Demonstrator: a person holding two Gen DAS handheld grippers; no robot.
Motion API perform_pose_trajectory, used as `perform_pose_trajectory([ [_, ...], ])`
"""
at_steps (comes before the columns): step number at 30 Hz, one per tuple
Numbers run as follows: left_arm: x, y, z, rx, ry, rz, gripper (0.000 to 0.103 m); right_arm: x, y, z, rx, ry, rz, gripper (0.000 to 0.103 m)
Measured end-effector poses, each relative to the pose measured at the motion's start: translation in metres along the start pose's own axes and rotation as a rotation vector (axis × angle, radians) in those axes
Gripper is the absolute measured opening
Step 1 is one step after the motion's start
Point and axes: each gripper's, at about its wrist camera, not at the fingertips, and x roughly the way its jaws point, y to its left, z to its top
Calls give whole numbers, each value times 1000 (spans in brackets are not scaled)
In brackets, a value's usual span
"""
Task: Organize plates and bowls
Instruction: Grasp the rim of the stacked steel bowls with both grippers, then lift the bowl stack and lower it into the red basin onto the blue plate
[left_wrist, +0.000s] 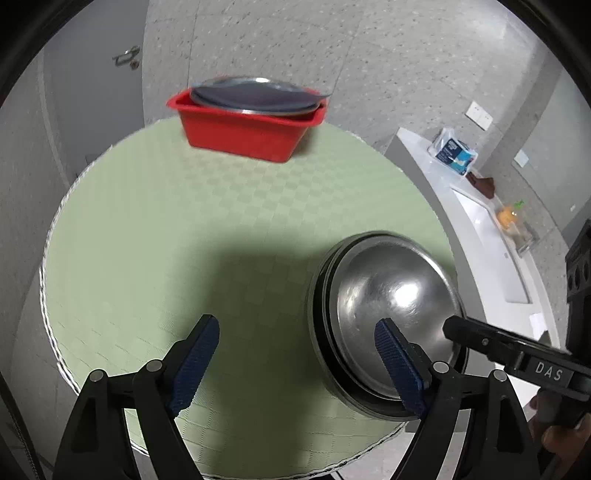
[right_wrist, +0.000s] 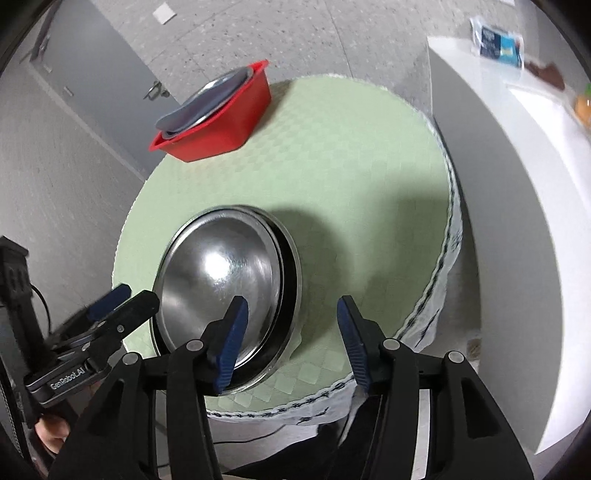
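A stack of dishes (left_wrist: 388, 288) (right_wrist: 214, 273) lies on the near side of a round table with a green checked mat (left_wrist: 221, 221) (right_wrist: 332, 166): a shiny steel dish on top, a black one under it, a steel one at the bottom. My left gripper (left_wrist: 295, 328) is open over bare mat, its right finger overlapping the stack's near rim. My right gripper (right_wrist: 292, 302) is open, its left finger over the stack and the stack's rim between the fingers, untouched by the pads. At the far edge, a red bin (left_wrist: 240, 133) (right_wrist: 221, 125) holds a steel plate and a grey one (left_wrist: 255, 94) (right_wrist: 207, 99).
A white counter (left_wrist: 480, 229) (right_wrist: 517, 184) with a sink runs close along the table's right side, bearing a tissue pack (left_wrist: 454, 151) (right_wrist: 496, 40) and an orange bottle (left_wrist: 506, 216). A grey door (left_wrist: 92, 74) is behind the bin. A hand holds each gripper.
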Motion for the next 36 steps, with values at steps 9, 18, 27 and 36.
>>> perform_pose_trajectory([
  [9, 22, -10, 0, -25, 50, 16, 83, 17, -4, -4, 55, 37, 60, 52],
  [18, 43, -24, 7, -7, 78, -10, 64, 32, -1, -7, 68, 67, 95, 52],
  [27, 57, -26, 18, 32, 79, -49, 43, 37, 1, -8, 80, 66, 95, 47],
  [36, 52, -30, 15, 67, 66, -51, 43, 34, 3, -12, 96, 48, 92, 47],
])
